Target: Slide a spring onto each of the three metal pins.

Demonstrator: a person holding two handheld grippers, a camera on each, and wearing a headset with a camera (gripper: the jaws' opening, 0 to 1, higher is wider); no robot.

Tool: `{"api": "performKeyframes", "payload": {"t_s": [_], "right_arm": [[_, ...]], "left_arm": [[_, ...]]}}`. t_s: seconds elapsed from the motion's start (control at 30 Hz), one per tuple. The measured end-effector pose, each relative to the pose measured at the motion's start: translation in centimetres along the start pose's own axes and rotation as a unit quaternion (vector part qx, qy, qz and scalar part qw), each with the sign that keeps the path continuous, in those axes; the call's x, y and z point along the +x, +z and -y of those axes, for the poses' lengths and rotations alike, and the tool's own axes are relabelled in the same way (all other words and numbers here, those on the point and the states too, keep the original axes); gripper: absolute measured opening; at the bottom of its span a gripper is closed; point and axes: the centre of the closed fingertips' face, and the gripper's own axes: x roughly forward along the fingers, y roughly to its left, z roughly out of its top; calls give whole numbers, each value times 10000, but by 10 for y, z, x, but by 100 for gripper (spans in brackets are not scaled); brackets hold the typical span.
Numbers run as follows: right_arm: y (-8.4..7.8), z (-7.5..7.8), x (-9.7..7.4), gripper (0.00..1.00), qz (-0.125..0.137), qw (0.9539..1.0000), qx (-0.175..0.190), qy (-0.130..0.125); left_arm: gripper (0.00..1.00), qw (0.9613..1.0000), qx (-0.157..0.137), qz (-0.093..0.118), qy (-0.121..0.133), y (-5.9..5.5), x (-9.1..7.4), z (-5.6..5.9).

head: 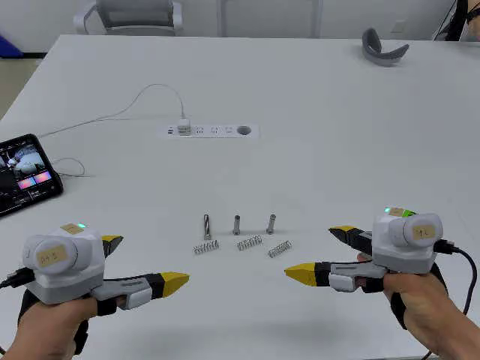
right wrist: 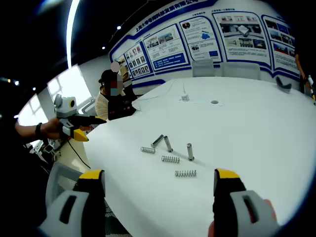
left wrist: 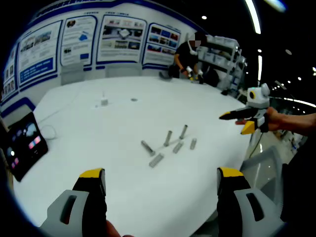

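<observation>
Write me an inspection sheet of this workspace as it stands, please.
Surface: white table, bare around the parts.
Job's things: three metal pins in a row, the left one apparently lying down; three springs loose in front, none on a pin.
Clutter: lit tablet at the left edge; power strip; grey curved band far right.
Tongs: left tongs and right tongs open, empty, flanking the parts.
Cables: white cable from the strip; black cable behind the right tongs.
Surroundings: chair beyond the table; wall posters; a seated person.
</observation>
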Motion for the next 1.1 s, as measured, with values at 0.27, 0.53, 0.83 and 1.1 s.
{"api": "performKeyframes", "payload": {"t_s": [0.27,0.53,0.83,1.1], "right_arm": [[0,-1,0,91,7,10000,1,40],[-1,-4,0,92,1,10000,14,97],[-6,-7,0,93,-43,9999,-65,107],[-18,-11,0,93,-152,9999,-59,54]], "left_arm": [[95,10000,1,-4,2,0,0,-1],[95,10000,-3,-31,2,-3,-1,-2],[94,10000,-61,-57,40,-4,3,-6],[91,9999,-113,-111,11,-4,16,-11]]}}
